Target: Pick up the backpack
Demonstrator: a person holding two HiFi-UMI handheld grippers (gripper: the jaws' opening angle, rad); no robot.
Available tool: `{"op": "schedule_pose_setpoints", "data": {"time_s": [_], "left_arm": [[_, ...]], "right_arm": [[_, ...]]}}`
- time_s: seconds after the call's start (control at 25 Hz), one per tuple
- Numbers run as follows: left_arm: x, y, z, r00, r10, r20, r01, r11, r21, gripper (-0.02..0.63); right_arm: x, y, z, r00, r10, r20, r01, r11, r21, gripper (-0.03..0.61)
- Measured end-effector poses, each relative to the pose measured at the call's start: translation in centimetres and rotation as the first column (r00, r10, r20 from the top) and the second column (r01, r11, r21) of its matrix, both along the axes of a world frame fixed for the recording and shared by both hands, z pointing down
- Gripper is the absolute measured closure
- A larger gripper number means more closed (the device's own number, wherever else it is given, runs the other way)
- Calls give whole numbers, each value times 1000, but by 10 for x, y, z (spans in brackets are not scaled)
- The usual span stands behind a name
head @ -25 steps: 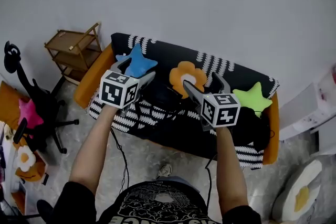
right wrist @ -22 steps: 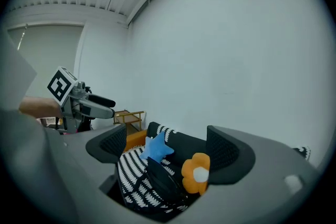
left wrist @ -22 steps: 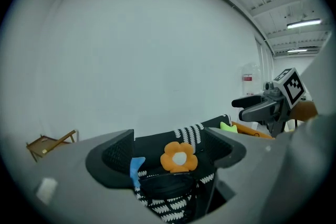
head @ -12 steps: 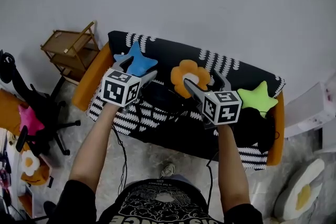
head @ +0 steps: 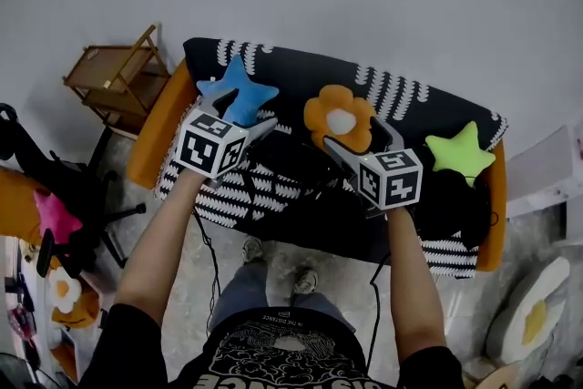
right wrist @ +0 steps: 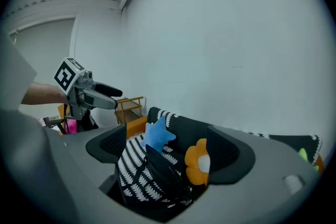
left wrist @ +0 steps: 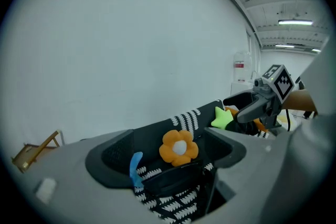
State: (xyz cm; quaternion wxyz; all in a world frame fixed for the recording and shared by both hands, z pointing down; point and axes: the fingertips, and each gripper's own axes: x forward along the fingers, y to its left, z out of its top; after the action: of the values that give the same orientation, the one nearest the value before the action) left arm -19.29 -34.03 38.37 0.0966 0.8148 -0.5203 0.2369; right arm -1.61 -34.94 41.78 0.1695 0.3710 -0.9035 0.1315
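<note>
With the left gripper [head: 237, 119] and right gripper [head: 360, 142] both hovering open and empty, the black fabric backpack [head: 290, 165], apparently lying on the black-and-white striped sofa [head: 228, 196] at seven o'clock of the orange flower cushion [head: 340, 117], is not yet grasped.

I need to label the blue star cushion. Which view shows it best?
Head view: the blue star cushion shows nearly whole on the sofa. Right gripper view shows it smaller; left gripper view, only a thin edge.
</note>
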Motion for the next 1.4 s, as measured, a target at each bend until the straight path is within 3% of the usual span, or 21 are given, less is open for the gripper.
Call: {"op": "schedule_pose_setpoints", "data": {"time_s": [0.32, 0.64, 0.92, 1.0, 1.4], "left_arm": [[-13, -55, 72, 982, 189, 21, -186, 976, -117, 196], [-33, -94, 173, 940, 341, 6, -327, 908, -260, 196], [-38, -103, 260, 896, 443, 5, -412, 838, -357, 200], [-38, -103, 283, 884, 468, 5, -433, 821, -373, 202], [-52, -104, 353, 860, 509, -35, -478, 780, -405, 215]], "right_arm": [[-21, -30, 65, 997, 29, -69, -36, 994, -102, 69], [-28, -57, 147, 989, 71, -132, -97, 975, -200, 78], [-34, -63, 228, 982, 29, -189, -81, 957, -277, 94], [-36, -65, 249, 981, 16, -193, -74, 953, -294, 98], [-47, -60, 334, 976, -64, -208, -20, 924, -381, 109]]}}
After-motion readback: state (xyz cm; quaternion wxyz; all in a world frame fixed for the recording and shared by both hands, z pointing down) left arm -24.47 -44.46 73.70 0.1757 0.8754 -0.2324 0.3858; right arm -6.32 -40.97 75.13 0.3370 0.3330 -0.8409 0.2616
